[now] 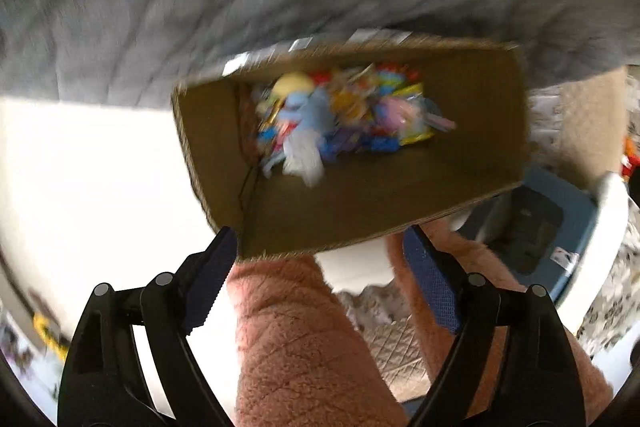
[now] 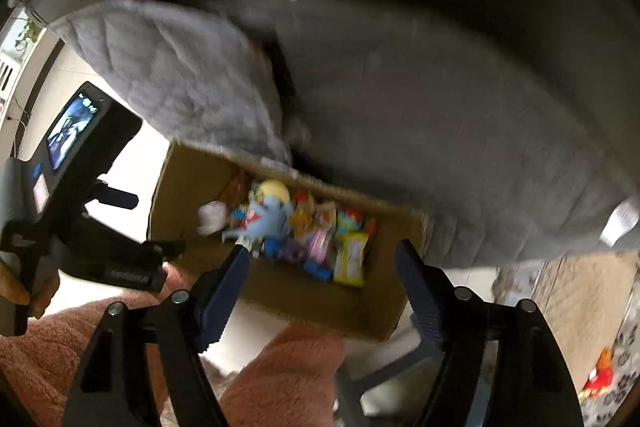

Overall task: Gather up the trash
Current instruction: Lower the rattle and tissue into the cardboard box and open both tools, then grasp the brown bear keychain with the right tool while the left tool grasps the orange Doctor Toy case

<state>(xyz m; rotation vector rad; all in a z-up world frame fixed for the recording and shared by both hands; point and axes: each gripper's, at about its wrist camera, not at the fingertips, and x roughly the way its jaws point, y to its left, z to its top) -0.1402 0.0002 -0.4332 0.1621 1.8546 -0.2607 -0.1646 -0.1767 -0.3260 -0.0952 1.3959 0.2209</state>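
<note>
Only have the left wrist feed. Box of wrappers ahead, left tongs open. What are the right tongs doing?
Observer: The right tongs are open and empty, pointing down over the cardboard box.
Operator: Is the screen on the left unit on?
Observer: Yes. The screen on its back is lit, though what it shows is too blurred to read.
Operator: How is the unit held?
Observer: A hand is wrapped round its handle at the left edge of the right wrist view.
</note>
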